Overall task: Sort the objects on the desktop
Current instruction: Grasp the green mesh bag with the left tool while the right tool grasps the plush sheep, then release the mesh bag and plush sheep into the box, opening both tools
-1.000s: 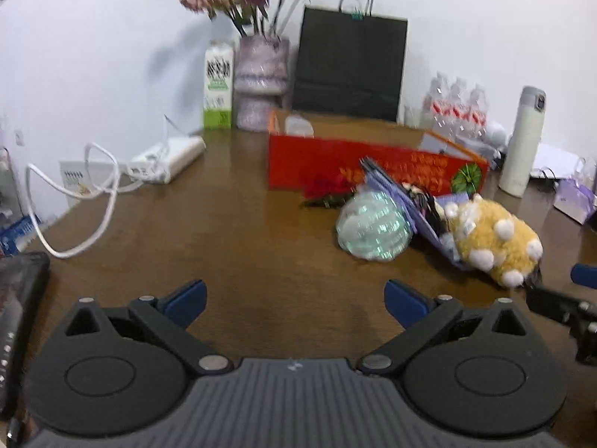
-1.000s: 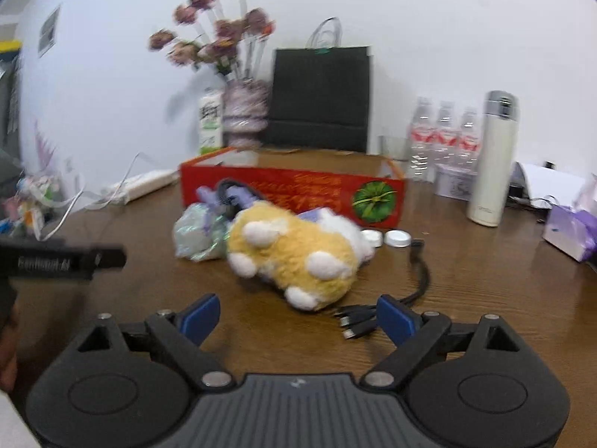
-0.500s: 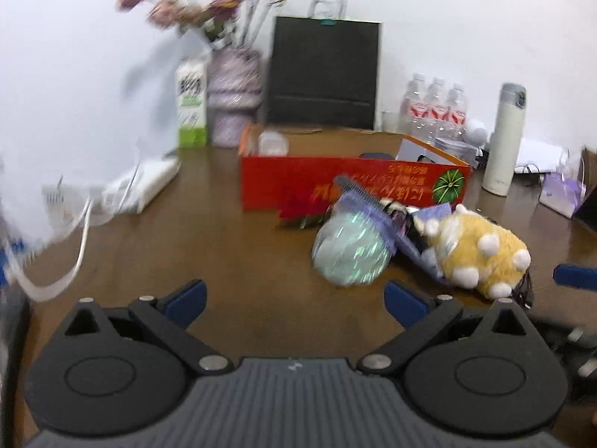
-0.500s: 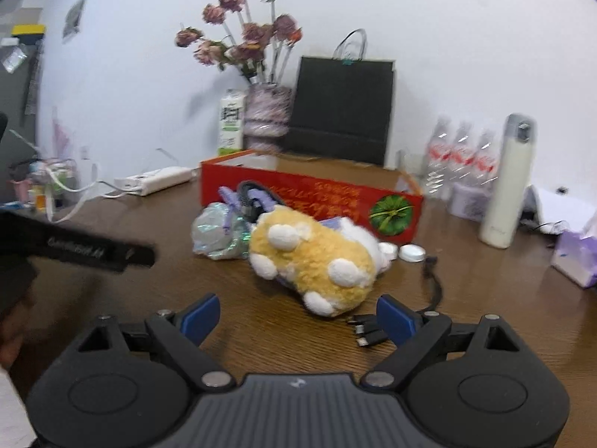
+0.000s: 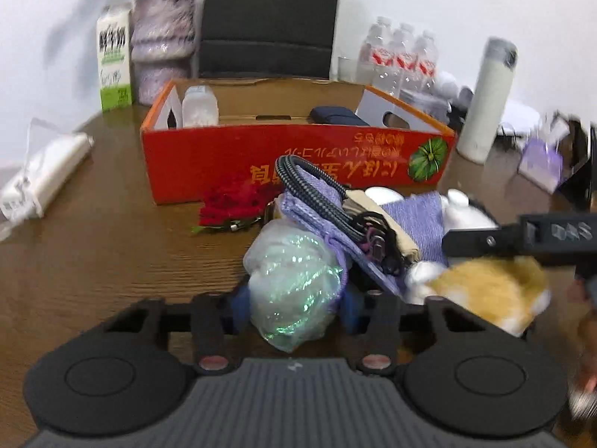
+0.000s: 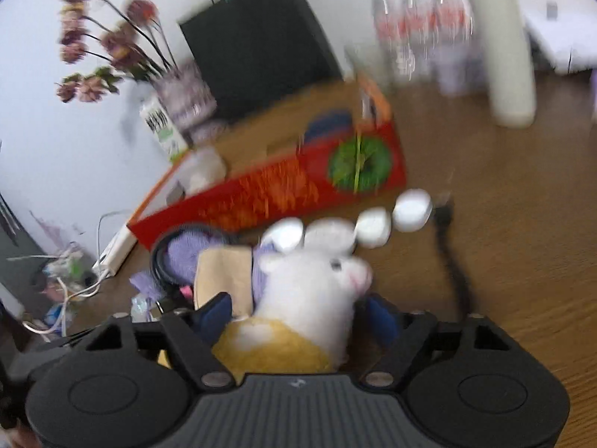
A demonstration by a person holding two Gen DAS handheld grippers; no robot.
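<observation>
Plush [image 6: 298, 310] and the shiny bag [image 5: 294, 283] are what I've got lined up, both lying on the table [image 5: 112, 254] just in front of the red box [image 5: 298, 160]. My left gripper [image 5: 294, 304] has its jaws closing around the bag, which sits right between the blue pads [image 5: 238, 298]; looks like they touch its sides, but I can't tell how firmly. My right gripper [image 6: 298, 315] is doing the same with the plush: jaws closing, the white and yellow body wedged between the pads [image 6: 214, 313], and it seems to press on both. That view is tilted and blurry.

Between bag and plush there's a purple cloth pouch [image 5: 324, 209] with a braided cable [image 5: 309, 183] looped over it, leaning on the bag. A red flower [image 5: 231, 205] lies just left of that pile, against the box front. From the left camera, the right gripper's black finger [image 5: 522, 235] reaches in over the plush [image 5: 485, 283].

On the right side, white caps [image 6: 373, 224] line up beside the plush's head, with a black cord [image 6: 455, 261] running past them. Inside the box I can see a clear jar [image 5: 199, 106] and a dark case [image 5: 335, 115]. Behind it stand a milk carton [image 5: 113, 63], a vase [image 5: 162, 44], a black paper bag [image 5: 268, 18], water bottles [image 5: 399, 56] and a white flask [image 5: 487, 100].
</observation>
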